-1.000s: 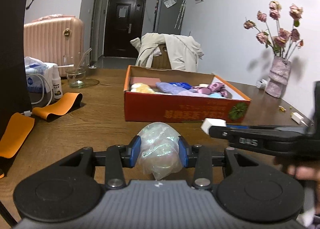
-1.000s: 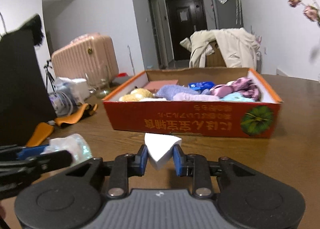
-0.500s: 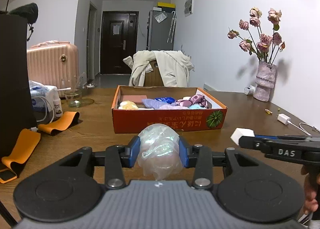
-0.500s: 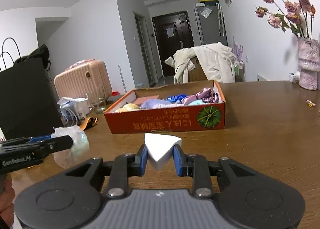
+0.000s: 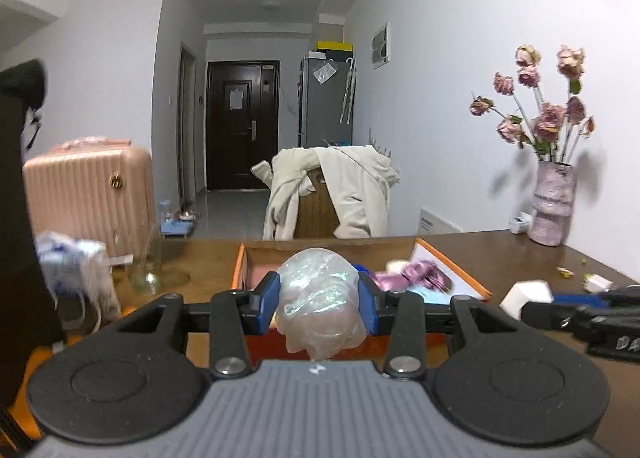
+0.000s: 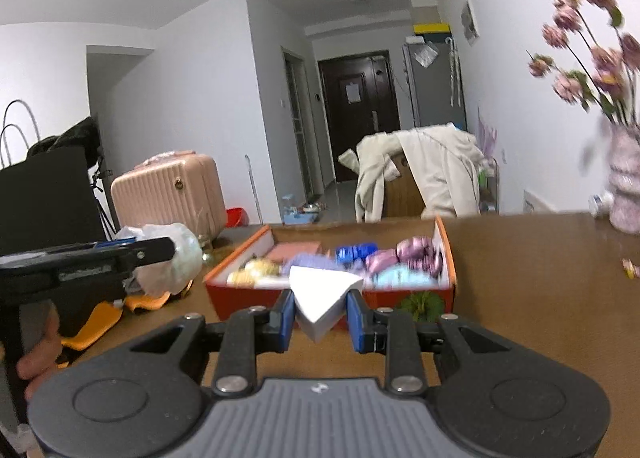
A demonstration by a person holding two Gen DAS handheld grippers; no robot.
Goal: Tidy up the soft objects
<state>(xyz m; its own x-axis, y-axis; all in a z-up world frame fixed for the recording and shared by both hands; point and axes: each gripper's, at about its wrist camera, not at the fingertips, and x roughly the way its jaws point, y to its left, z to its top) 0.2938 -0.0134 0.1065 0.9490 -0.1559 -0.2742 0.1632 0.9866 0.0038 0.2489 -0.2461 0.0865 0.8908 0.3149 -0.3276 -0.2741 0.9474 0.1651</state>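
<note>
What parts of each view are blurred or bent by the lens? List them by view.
Left wrist view: the crumpled plastic bag in the left gripper is sharp, the white pouch at left and the box contents smear. Right wrist view: the white sponge is sharp, the flowers and box contents streak. Walls bow toward both frames' edges.
</note>
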